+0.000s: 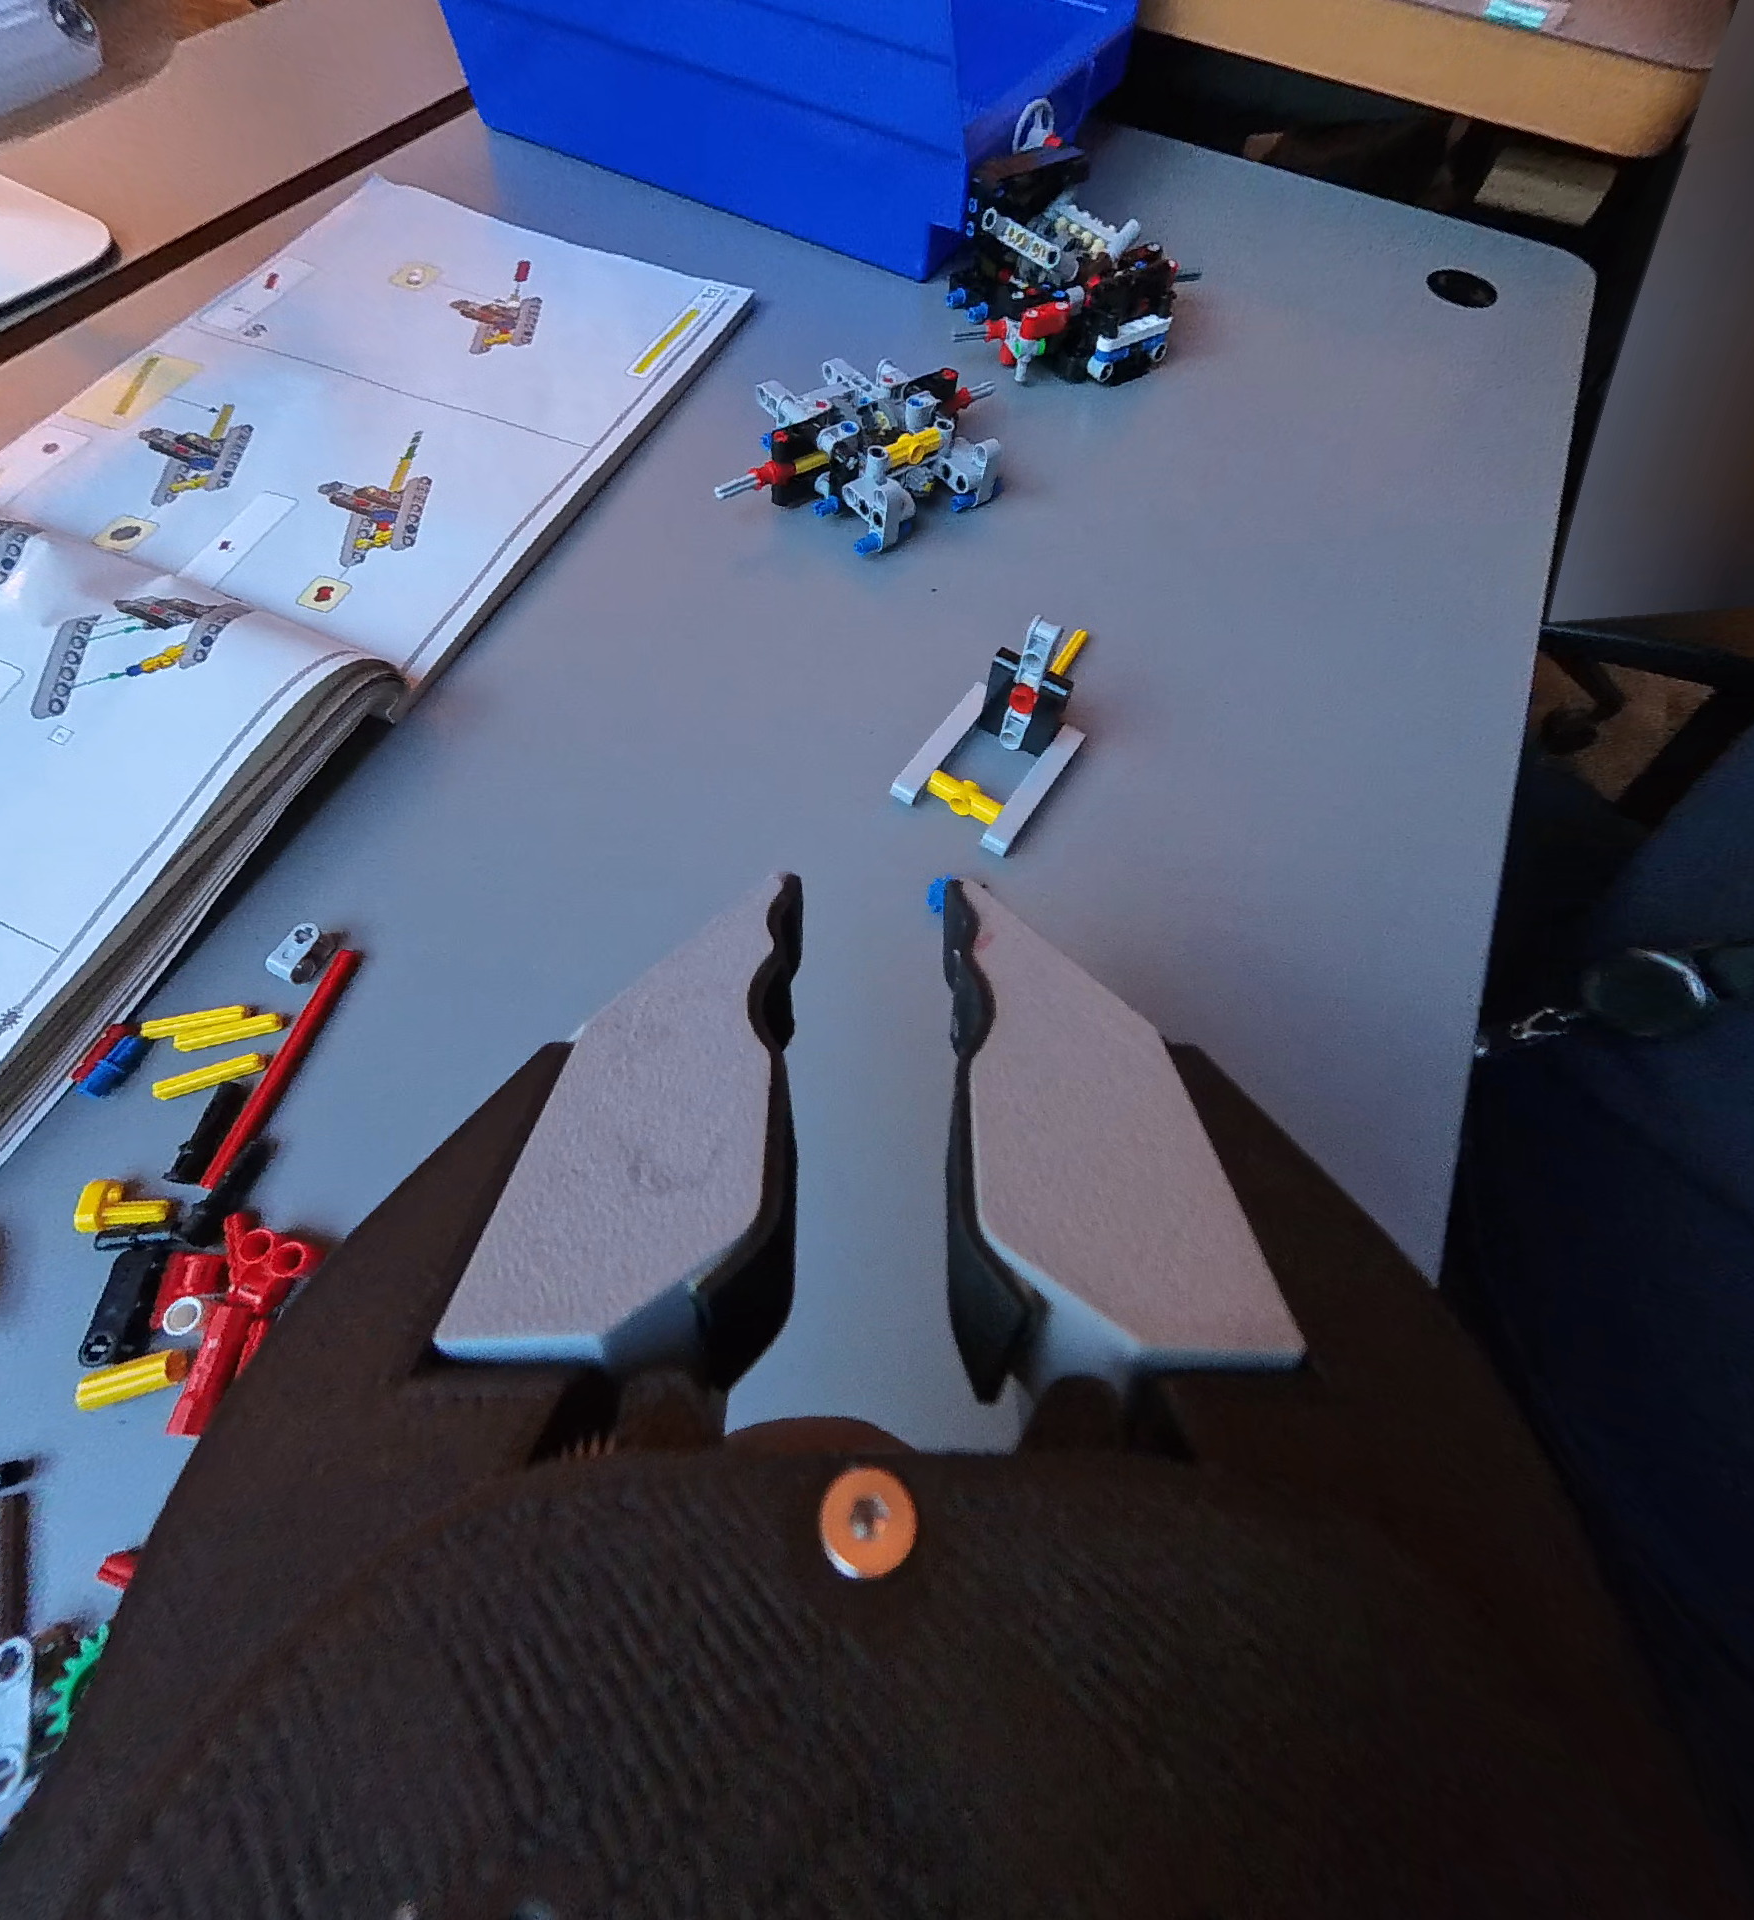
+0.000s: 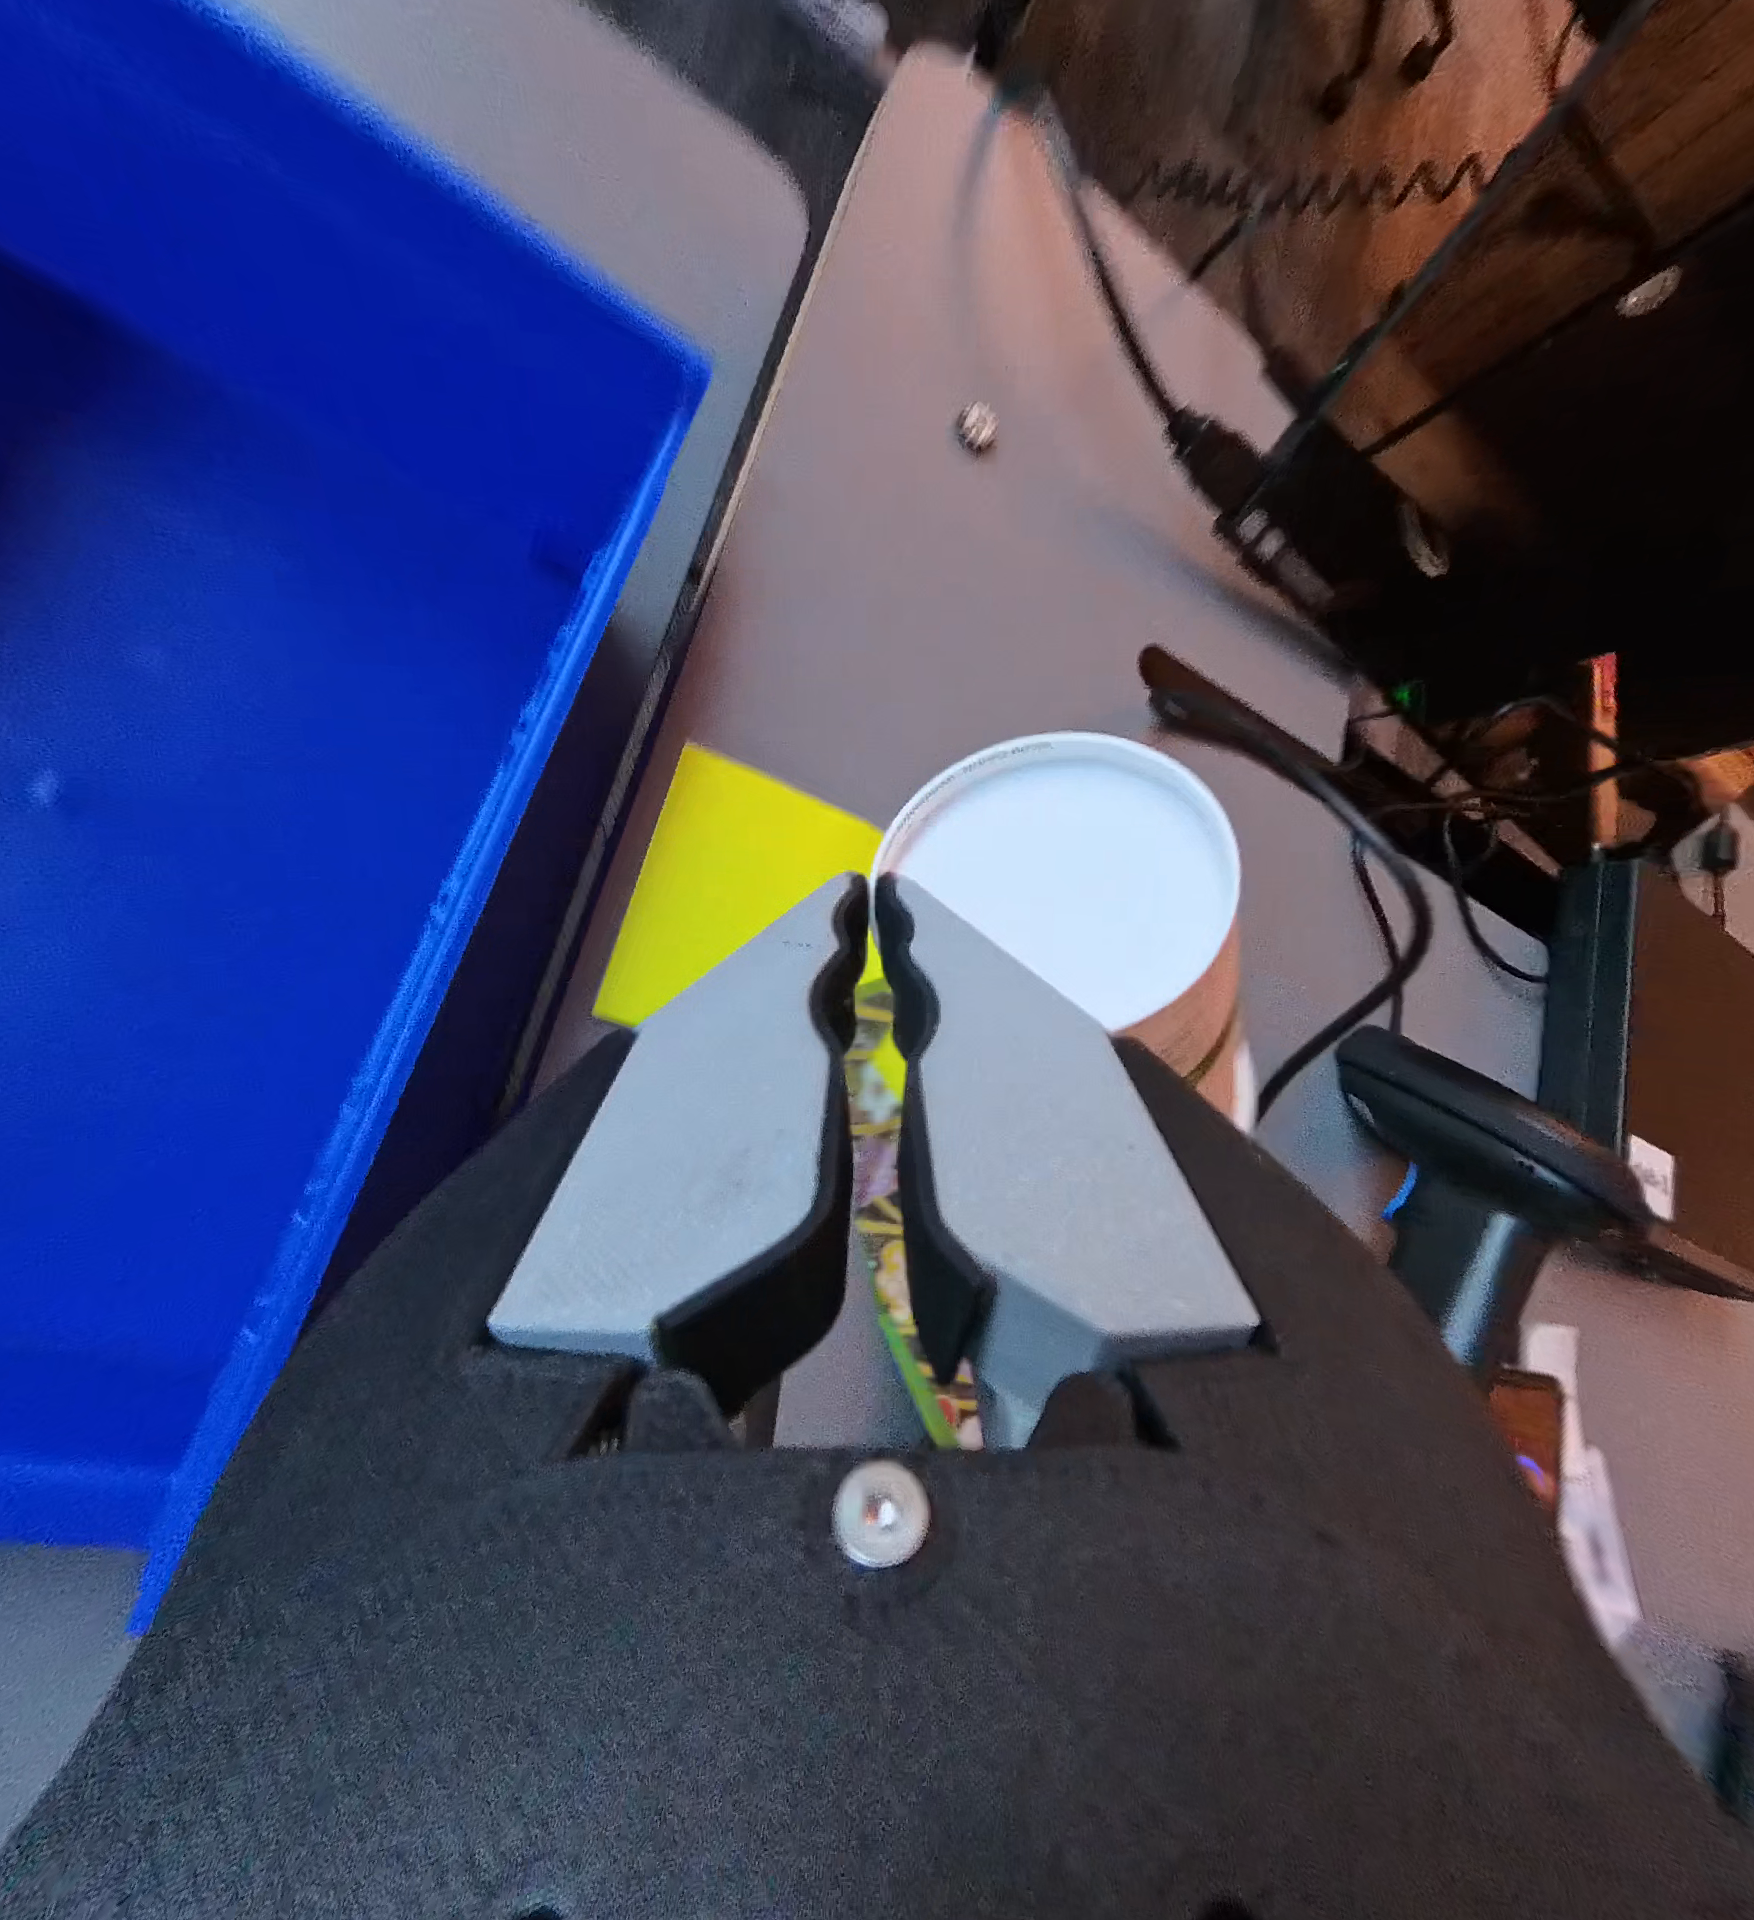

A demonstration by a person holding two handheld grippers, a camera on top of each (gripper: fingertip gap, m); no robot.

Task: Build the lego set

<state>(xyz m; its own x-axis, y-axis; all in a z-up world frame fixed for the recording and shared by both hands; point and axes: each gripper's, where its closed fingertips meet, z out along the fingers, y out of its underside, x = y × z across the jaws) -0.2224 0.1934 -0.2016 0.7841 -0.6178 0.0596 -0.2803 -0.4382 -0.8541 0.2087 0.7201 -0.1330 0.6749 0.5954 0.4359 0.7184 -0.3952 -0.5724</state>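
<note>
Left tool (image 1: 871, 896) we hold parted over the grey worktop (image 1: 1268, 623), a tiny blue pin (image 1: 939, 894) at one fingertip, unpinched; light and slippery, we judge. Right tool (image 2: 871, 891) is closed beside a white-lidded tub (image 2: 1070, 883).

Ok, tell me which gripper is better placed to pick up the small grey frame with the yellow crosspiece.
Left. The left gripper hovers open over the grey table, pointed toward the small grey frame just ahead. The right gripper is shut, off by the white-lidded can and blue bin.
</note>
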